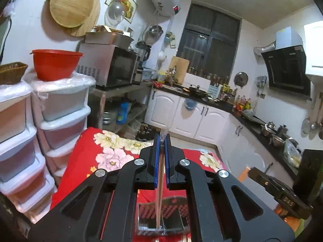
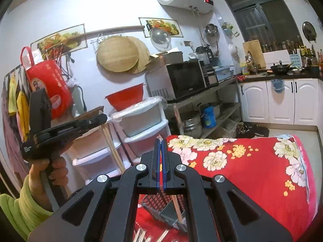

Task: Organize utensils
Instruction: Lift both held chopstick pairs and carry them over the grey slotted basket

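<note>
My left gripper [image 1: 162, 141] is shut on a wrapped pair of wooden chopsticks [image 1: 159, 191] that hangs down between its blue pads; the lower end reaches into a dark mesh utensil holder [image 1: 173, 211] on the red floral cloth [image 1: 113, 151]. In the right wrist view the left gripper [image 2: 97, 121] is held up at the left, chopsticks [image 2: 113, 149] hanging below it. My right gripper [image 2: 160, 143] is shut on a clear-wrapped chopstick pair [image 2: 177, 207] whose lower end stands in the mesh holder [image 2: 161, 207]. More chopsticks [image 2: 141, 236] lie on the cloth.
White plastic drawer stacks [image 1: 60, 111] stand left of the table, a red basin [image 1: 55, 63] on top. A microwave [image 1: 113, 68] sits on a metal shelf behind. Kitchen counters and cabinets [image 1: 201, 117] run along the far wall. The right gripper's body [image 1: 278, 193] shows at the right.
</note>
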### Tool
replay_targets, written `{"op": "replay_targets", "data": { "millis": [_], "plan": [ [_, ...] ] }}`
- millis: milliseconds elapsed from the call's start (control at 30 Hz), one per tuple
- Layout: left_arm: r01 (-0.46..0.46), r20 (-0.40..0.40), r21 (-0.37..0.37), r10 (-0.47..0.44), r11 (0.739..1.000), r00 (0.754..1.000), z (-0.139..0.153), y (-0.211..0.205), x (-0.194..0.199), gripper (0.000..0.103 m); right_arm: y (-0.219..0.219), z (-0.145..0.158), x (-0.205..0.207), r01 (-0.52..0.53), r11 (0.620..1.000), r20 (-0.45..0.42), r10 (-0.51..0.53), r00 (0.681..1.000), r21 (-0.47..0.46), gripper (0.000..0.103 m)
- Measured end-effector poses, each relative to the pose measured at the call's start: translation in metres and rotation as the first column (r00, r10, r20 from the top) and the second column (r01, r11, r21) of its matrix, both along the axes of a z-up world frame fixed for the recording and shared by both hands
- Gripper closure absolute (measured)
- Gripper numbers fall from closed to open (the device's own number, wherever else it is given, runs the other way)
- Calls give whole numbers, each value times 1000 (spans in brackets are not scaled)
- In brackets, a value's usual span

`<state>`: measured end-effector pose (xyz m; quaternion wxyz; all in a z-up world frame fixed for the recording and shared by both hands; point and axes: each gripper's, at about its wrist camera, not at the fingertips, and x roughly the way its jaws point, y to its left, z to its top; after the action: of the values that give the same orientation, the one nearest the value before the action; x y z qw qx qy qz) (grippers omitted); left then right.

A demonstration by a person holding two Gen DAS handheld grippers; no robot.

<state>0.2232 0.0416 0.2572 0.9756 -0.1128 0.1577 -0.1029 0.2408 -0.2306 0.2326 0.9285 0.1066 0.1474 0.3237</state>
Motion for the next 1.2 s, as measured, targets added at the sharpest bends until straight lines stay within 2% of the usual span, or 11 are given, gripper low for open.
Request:
{"op": "replay_targets", "data": {
  "millis": [100,433,567,733,1200],
  "plan": [
    [-3,-11,-13,3,1000,1000,-7,-3,13,102,-1,-5,8,12,1000,-13,-12,1000,8,101],
    [-37,-30,30,38,999,999,-49,-18,26,102,6,-41,33,0,1000,-98,3,995,27,101],
    [-27,-54,59,30,998,998,-69,-29,27,102,15,-56,38,-8,1000,-123,8,992,5,101],
    [-1,-94,44,5,999,996,-95,-34,28,102,19,-71,43,-7,1000,-171,6,985,-11,101],
    [-3,-98,48,8,999,995,-118,-35,20,102,9,-100,36,33,999,-251,-34,967,-9,101]
  ]
}}
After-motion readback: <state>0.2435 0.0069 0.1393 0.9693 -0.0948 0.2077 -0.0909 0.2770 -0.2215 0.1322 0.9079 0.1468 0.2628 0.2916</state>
